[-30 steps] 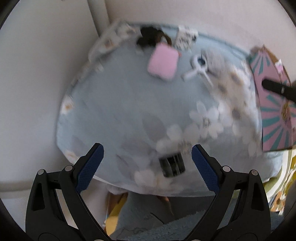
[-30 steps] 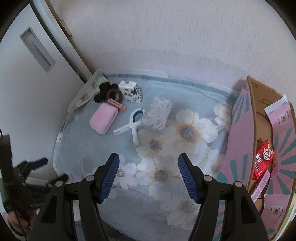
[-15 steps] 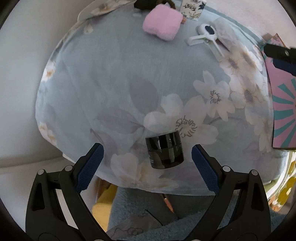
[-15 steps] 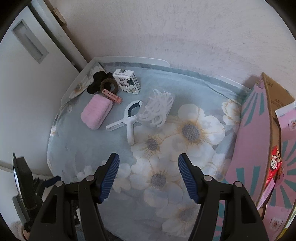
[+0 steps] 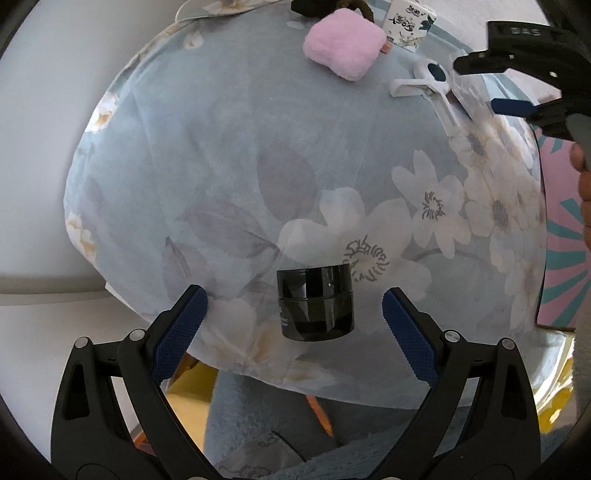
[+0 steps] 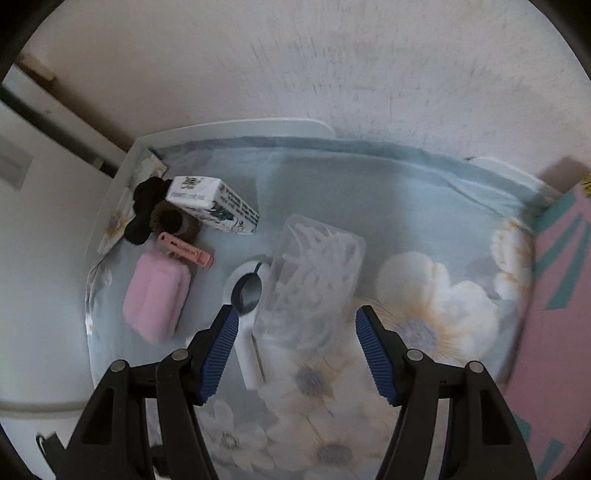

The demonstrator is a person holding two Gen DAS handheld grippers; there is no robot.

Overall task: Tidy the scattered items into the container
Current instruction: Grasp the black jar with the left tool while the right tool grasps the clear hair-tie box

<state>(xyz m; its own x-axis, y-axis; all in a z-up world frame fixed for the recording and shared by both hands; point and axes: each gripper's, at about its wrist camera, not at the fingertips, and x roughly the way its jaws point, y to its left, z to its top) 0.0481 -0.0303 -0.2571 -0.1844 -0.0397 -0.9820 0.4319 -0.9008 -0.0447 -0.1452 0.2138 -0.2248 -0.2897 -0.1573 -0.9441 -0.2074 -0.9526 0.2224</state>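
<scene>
1. Black and glossy, a small jar [image 5: 315, 302] stood upright on the flowered cloth [image 5: 221, 177], near the cloth's 6 o'clock edge in the left wrist view.
2. The left gripper [image 5: 293, 319] had its jaws spread wide, one blue pad on each side of the jar and neither touching it.
3. At 12 o'clock on the cloth in that view lay a pink sponge [image 5: 341, 53], with a small printed carton [image 5: 410, 22] just beside it toward 1 o'clock.
4. A white clip [image 5: 428, 83] lay at 2 o'clock, close under the right gripper [image 5: 491, 88], which reached in from the frame's upper right.
5. In the right wrist view the right gripper [image 6: 293, 334] had its jaws spread, and between them sat a clear packet of white sticks [image 6: 314, 280], not pinched.
6. The white clip [image 6: 247, 295] lay partly under that packet's left side.
7. At 10 o'clock sat the carton [image 6: 210, 203], a pink hair clip [image 6: 186, 250], a brown hair tie [image 6: 173, 221] and a black hair tie [image 6: 142, 210], bunched together, with the sponge [image 6: 157, 291] at 9 o'clock.
8. A pink box with teal stripes [image 6: 554, 302] stood at the cloth's 3 o'clock edge.
</scene>
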